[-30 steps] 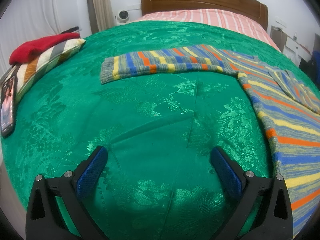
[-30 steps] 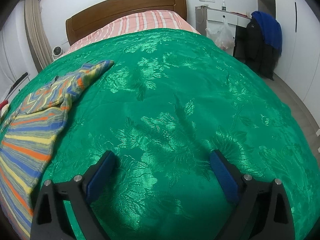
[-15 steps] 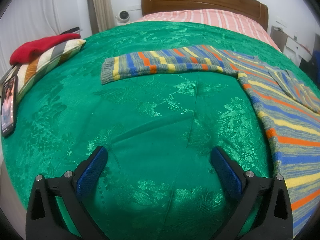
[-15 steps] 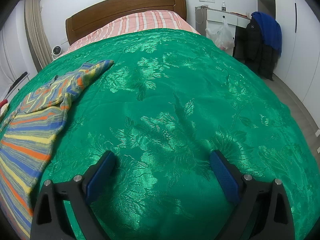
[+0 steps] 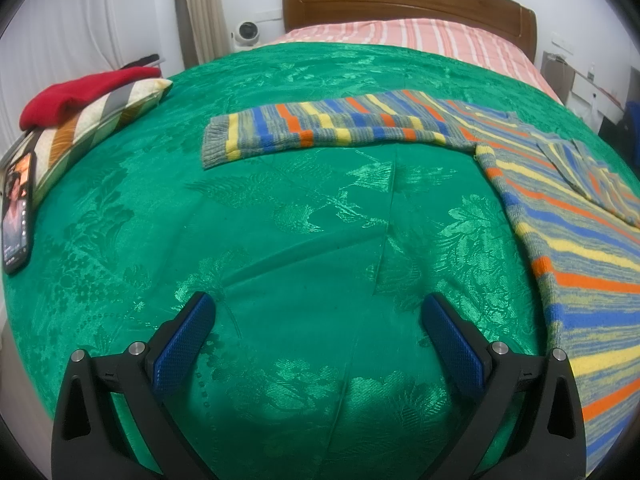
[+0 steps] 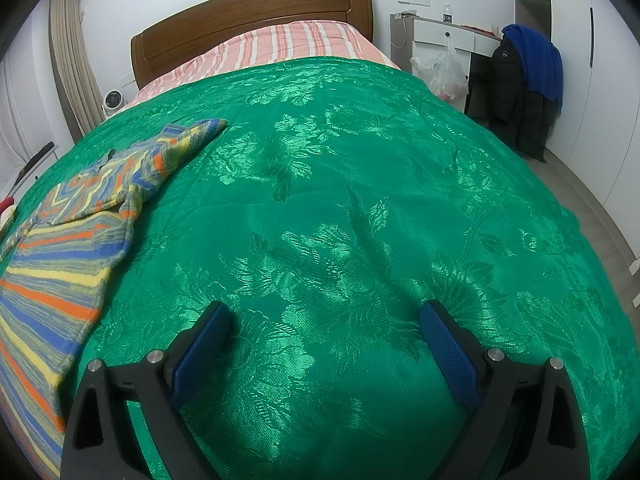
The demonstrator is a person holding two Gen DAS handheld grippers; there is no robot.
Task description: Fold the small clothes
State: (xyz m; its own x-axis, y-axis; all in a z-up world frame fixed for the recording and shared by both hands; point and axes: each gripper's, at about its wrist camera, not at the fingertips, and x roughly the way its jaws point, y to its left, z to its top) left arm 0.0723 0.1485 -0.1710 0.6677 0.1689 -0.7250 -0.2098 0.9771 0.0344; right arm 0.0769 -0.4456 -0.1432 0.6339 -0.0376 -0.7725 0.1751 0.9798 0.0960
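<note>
A striped knitted sweater point(image 5: 568, 216) lies flat on a green brocade bedspread point(image 5: 304, 208) that covers most of the bed. Its stripes run blue, yellow, orange and grey.

In the left wrist view, the left gripper point(image 5: 318, 312) hangs over bare bedspread with its jaws spread wide and nothing between the blue pads point(image 5: 182, 346). The sweater's body lies to the right of this gripper, its edge just beyond the right-hand finger and running off the frame's right side. One sleeve point(image 5: 320, 128) stretches out straight to the left, well ahead of the gripper, ending in a grey cuff. The other sleeve is folded in over the body at the far right.

In the right wrist view, the right gripper point(image 6: 324, 316) is likewise wide open and empty above the bedspread. Here the sweater point(image 6: 52, 264) lies to the left of the gripper, its hem edge near the left-hand finger but apart from it, with the folded-in sleeve point(image 6: 160, 160) reaching up toward the middle of the bed.

At the left edge of the bed sit a striped cushion point(image 5: 96, 120) with a red garment point(image 5: 80, 96) on top, and a phone point(image 5: 16, 216) with its screen lit beside them. A wooden headboard point(image 5: 400, 4) and a pink striped sheet point(image 5: 400, 36) lie beyond the bedspread. A dark jacket with a blue garment point(image 6: 536, 64) over it hangs by a white desk at the right.
</note>
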